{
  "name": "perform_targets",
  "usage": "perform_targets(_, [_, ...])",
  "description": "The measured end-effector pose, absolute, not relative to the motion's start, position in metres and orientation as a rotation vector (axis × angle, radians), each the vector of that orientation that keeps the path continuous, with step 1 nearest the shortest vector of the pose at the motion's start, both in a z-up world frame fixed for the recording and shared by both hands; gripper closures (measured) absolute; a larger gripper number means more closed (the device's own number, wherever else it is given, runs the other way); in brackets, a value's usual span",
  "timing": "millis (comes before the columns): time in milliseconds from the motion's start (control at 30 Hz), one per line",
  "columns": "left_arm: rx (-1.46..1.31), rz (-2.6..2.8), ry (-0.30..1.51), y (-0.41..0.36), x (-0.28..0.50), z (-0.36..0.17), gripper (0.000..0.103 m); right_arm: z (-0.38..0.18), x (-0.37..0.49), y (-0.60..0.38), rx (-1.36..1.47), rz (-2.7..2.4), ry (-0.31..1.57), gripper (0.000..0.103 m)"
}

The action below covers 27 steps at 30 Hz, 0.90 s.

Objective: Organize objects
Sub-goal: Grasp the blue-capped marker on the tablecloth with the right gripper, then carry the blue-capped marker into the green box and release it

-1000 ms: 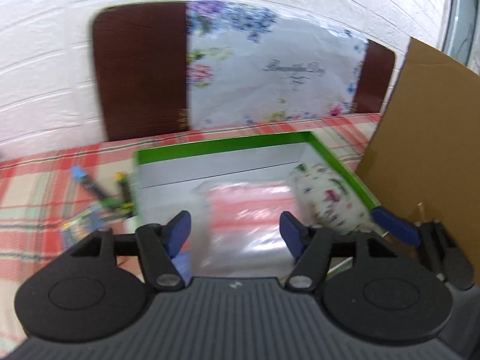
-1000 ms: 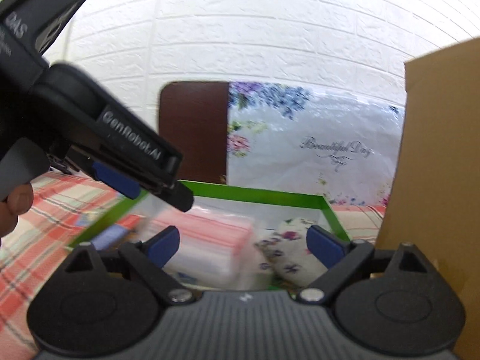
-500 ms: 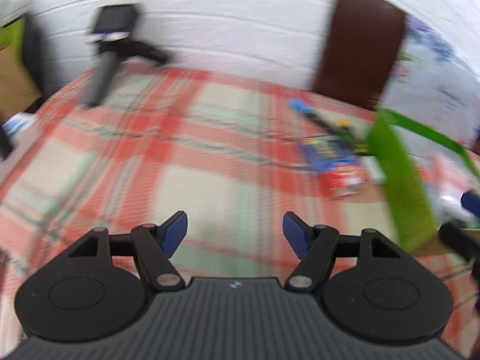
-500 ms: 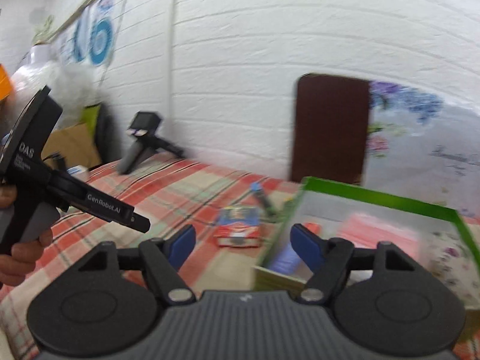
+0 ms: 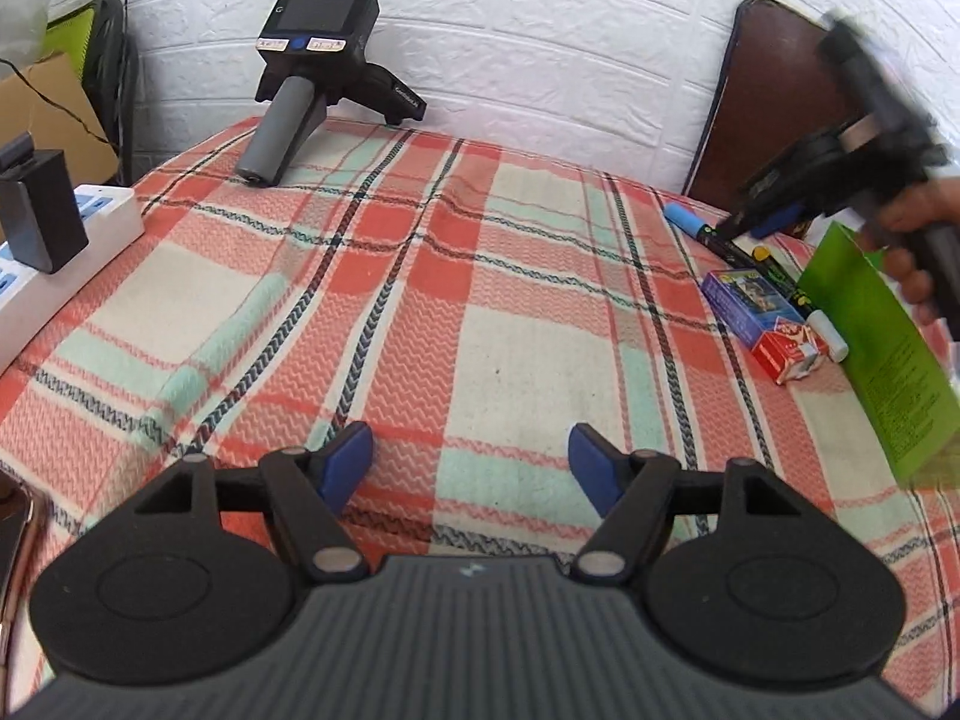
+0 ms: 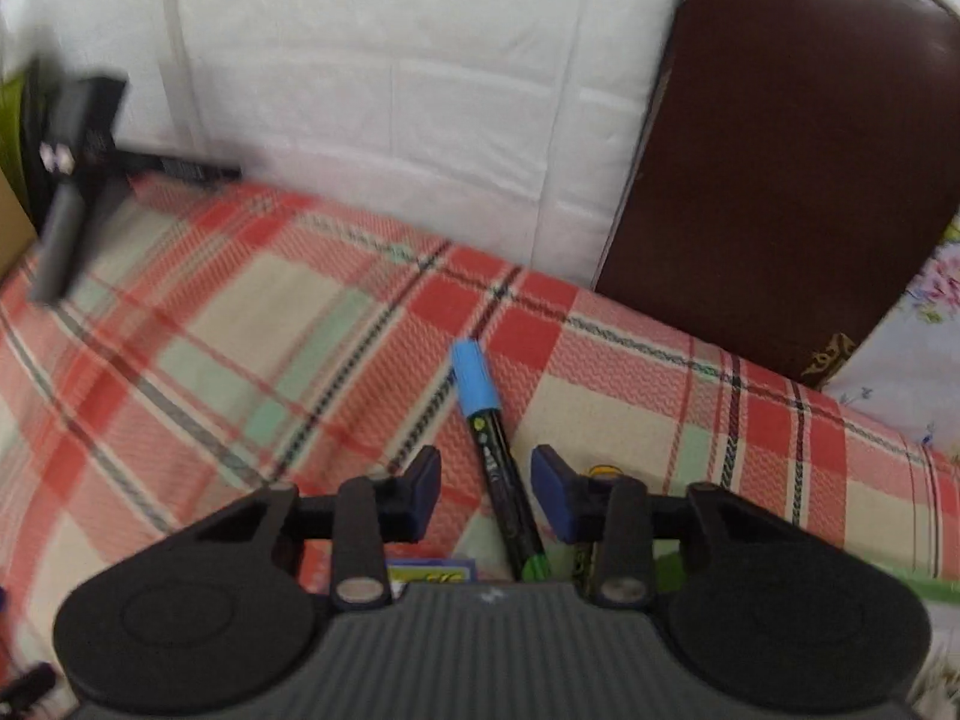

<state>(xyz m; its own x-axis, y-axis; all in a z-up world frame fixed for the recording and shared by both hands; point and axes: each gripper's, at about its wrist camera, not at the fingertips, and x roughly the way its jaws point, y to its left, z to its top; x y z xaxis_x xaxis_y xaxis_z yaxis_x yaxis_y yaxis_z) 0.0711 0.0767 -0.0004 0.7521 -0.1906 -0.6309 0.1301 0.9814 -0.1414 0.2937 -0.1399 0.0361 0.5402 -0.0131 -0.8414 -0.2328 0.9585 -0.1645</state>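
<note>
A black marker with a blue cap (image 6: 489,444) lies on the plaid cloth, its barrel between the open fingers of my right gripper (image 6: 485,489), not clamped. In the left wrist view the same marker (image 5: 702,232) lies at the right, with a yellow-capped marker (image 5: 765,261), a white-tipped pen (image 5: 825,333) and a blue-and-red card box (image 5: 762,315) beside the green box wall (image 5: 876,348). The right gripper (image 5: 756,225) is over them. My left gripper (image 5: 469,462) is open and empty above bare cloth.
A spare black handheld gripper with a screen (image 5: 312,78) lies at the back left by the white brick wall. A white power strip with a black adapter (image 5: 36,228) sits at the left edge. A dark brown chair back (image 6: 780,150) stands behind the table.
Both grippers swung left, away from the green box. My right gripper came down over the blue-capped marker and its fingers narrowed around it. My left gripper now faces open cloth.
</note>
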Motion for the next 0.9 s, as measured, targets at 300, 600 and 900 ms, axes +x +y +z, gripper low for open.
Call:
perform_targets(300, [-0.155, -0.165, 0.725, 0.088, 0.068, 0.005, 0.033, 0.037, 0.261, -0.117, -0.267, 0.290, 0.919, 0.085])
perform_targets(600, [-0.303, -0.152, 0.769, 0.116, 0.046, 0.022, 0.034, 0.055, 0.140, -0.100, 0.030, 0.666, 0.917, 0.085])
perform_targets(900, [-0.347, -0.308, 0.873, 0.087, 0.020, 0.013, 0.031, 0.013, 0.030, -0.117, 0.066, 0.687, 0.912, 0.078])
